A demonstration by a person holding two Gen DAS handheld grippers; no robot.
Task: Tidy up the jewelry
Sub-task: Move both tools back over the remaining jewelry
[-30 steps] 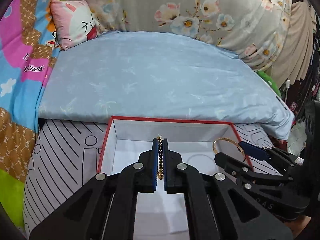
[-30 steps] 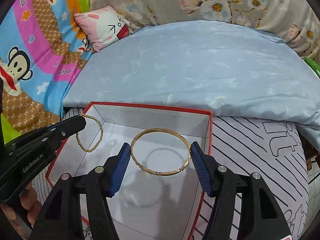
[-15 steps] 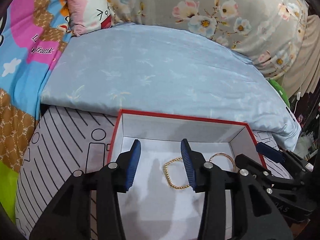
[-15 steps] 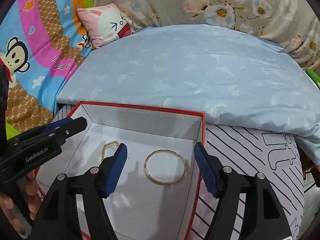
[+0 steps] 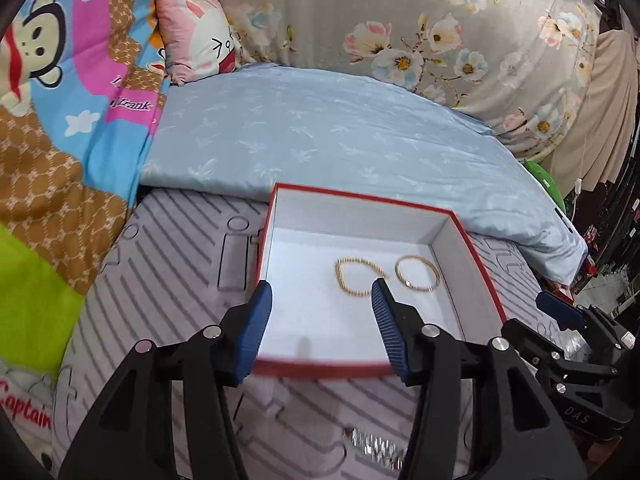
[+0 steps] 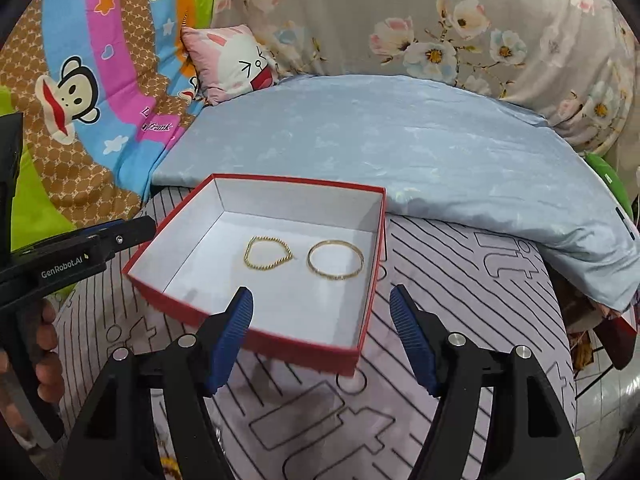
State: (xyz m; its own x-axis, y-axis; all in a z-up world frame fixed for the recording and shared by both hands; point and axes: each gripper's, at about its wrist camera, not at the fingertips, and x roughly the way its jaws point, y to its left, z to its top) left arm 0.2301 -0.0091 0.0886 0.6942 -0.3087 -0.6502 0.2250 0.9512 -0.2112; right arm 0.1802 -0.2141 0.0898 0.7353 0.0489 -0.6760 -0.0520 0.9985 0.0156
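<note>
A red box [image 5: 476, 268] [image 6: 370, 280] with a white inside stands open on the striped cloth. A gold beaded bracelet [image 5: 354, 278] [image 6: 267, 257] lies in it on the left, and a gold bangle [image 5: 417, 272] [image 6: 335, 265] lies beside it on the right. My left gripper [image 5: 320, 292] is open and empty above the box's near edge. My right gripper [image 6: 322, 300] is open and empty in front of the box. A silver watch band [image 5: 374, 446] lies on the cloth below the left gripper.
The box sits on a grey striped cloth [image 6: 460, 280]. A light blue folded quilt [image 5: 340, 136] lies behind it, with a pink cat pillow [image 5: 200, 32] and a cartoon monkey blanket [image 6: 80, 92] at the left. A floral cover [image 6: 460, 28] is at the back.
Both grippers opened and let go of the bracelet and the bangle, which now lie in the box. Both grippers then pulled back and up, away from the box.
</note>
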